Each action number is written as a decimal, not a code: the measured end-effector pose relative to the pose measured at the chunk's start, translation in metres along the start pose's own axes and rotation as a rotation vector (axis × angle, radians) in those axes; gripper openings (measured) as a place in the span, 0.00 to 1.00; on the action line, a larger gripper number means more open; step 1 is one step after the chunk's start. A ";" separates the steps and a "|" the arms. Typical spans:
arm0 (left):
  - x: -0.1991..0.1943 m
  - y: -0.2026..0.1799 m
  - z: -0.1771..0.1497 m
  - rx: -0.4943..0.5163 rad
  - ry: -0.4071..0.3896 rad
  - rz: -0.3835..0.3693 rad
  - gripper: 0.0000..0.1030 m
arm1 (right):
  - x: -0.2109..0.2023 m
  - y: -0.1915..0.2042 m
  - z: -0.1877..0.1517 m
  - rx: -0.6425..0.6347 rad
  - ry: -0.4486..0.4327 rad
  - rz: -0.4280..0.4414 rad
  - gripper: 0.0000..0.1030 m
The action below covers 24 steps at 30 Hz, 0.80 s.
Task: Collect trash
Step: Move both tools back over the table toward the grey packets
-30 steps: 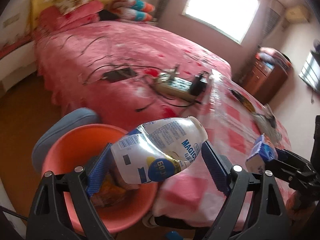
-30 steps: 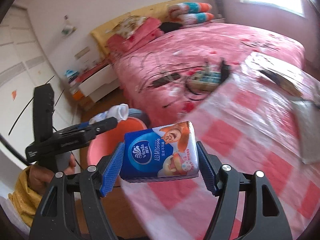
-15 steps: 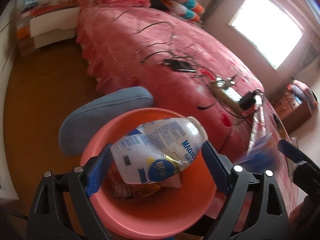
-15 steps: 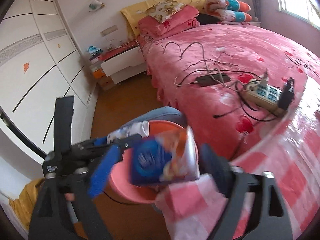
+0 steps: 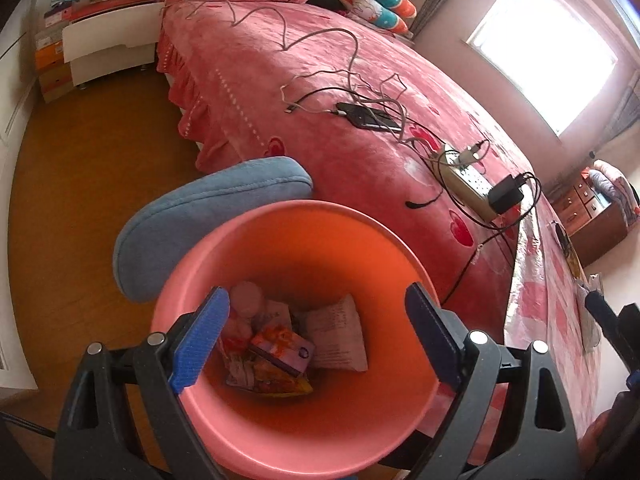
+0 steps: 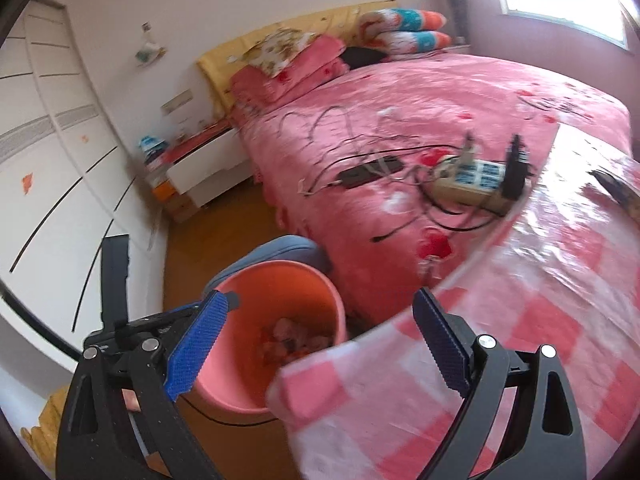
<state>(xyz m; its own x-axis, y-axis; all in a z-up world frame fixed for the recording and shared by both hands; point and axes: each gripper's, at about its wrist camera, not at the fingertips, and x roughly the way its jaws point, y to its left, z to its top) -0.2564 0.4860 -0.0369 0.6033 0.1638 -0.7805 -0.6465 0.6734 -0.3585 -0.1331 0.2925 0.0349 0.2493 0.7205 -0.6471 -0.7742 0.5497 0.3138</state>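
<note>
A pink trash bucket [image 5: 280,240] stands on the floor beside the bed; it also shows in the right wrist view [image 6: 320,280]. Inside lie a white bottle [image 5: 246,300], a tissue pack [image 5: 282,354] and a white wrapper [image 5: 338,336]. My left gripper [image 5: 316,332] is open and empty, directly above the bucket. My right gripper [image 6: 320,340] is open and empty, over the edge of the pink checked tablecloth [image 6: 500,340], to the right of the bucket. The left gripper appears at the lower left of the right wrist view.
A blue cushioned stool [image 5: 208,200] stands behind the bucket. The pink bed [image 5: 320,80] carries cables, a phone [image 5: 368,116] and a power strip [image 5: 468,184]. A white nightstand [image 5: 108,48] is at the back. A wooden dresser [image 5: 592,208] is at right.
Both grippers opened. The bottle left the left gripper and the tissue pack left the right gripper; both now lie in the bucket. The left gripper moved over the bucket.
</note>
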 end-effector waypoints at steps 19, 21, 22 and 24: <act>-0.019 -0.078 -0.012 0.146 0.016 -0.074 0.87 | -0.058 -0.055 -0.043 0.058 -0.064 -0.111 0.90; -0.022 -0.088 -0.014 0.164 0.014 -0.079 0.87 | -0.064 -0.060 -0.045 0.068 -0.071 -0.121 0.93; -0.024 -0.093 -0.014 0.174 0.012 -0.081 0.87 | -0.066 -0.062 -0.045 0.074 -0.077 -0.124 0.93; -0.027 -0.101 -0.016 0.191 0.011 -0.083 0.88 | -0.073 -0.068 -0.048 0.090 -0.086 -0.122 0.93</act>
<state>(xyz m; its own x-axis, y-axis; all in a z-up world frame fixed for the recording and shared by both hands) -0.2147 0.4020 0.0121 0.6451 0.0945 -0.7582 -0.4934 0.8092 -0.3190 -0.1263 0.1819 0.0274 0.3902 0.6777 -0.6232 -0.6812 0.6679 0.2998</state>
